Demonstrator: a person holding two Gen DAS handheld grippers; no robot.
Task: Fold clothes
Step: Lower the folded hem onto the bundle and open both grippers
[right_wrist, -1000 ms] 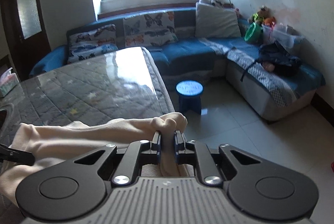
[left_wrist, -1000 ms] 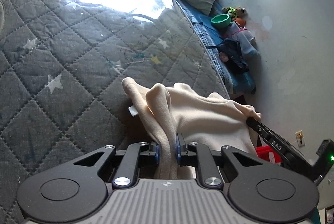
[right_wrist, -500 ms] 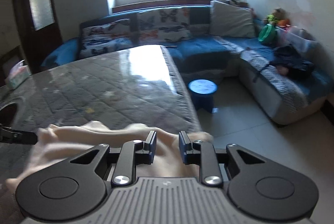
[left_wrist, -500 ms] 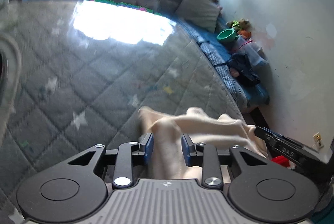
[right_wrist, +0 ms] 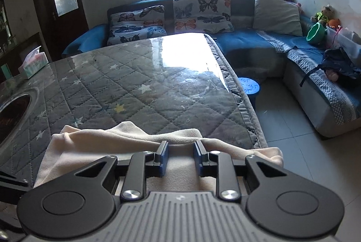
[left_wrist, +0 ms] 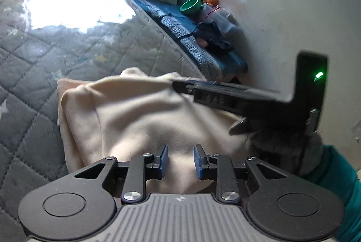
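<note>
A cream cloth [left_wrist: 135,115] lies loosely folded at the near right corner of the grey quilted table [left_wrist: 33,61]. My left gripper [left_wrist: 179,151] hovers just over its near part; the jaws are closing, the blue pads stand apart and press on nothing. In the right wrist view the same cloth [right_wrist: 101,142] spreads under my right gripper [right_wrist: 179,147], whose jaws are opening with only flat cloth below the gap. The right gripper's black finger [left_wrist: 203,93] reaches across the cloth's far edge, held by a hand in a teal sleeve [left_wrist: 334,174].
The table [right_wrist: 135,84] ends close on the right, with tiled floor and a blue stool [right_wrist: 249,86] beyond. A blue sofa [right_wrist: 248,43] wraps the back and right. A tissue box [right_wrist: 33,63] and a dark round dish [right_wrist: 13,106] sit at the table's left.
Both grippers were shut on bunched folds of the cloth; both have let go and drawn back, and the cloth has settled flatter on the table. The left view has rolled.
</note>
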